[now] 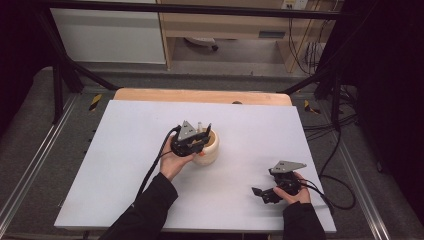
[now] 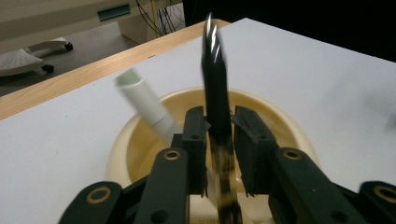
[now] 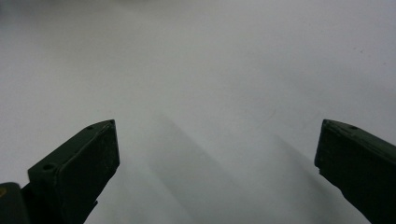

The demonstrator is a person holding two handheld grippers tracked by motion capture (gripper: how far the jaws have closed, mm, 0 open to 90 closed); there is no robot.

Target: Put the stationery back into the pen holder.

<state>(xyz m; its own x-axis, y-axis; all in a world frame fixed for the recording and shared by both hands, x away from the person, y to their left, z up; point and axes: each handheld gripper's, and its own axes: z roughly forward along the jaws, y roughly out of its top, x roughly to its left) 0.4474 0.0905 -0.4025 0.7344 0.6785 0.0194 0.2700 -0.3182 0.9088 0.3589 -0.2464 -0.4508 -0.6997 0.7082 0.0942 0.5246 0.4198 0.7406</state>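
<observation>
Black slim pen (image 2: 215,88) upright over cream round holder (image 2: 135,144), desk (image 1: 125,150) centre.
Left gripper (image 1: 196,142) fingers nearly closed around pen, pads slightly apart; right gripper (image 1: 267,192) fingers wide, empty, near right.

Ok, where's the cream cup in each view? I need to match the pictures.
High view: cream cup at mid-table, just right of the left gripper.
Left gripper view: lower centre, behind the jaws, under the black pen.
Right gripper view: white table sheet ahead of wide-apart jaws.
Shared landmark: the white tube leaning in the cup.
</observation>
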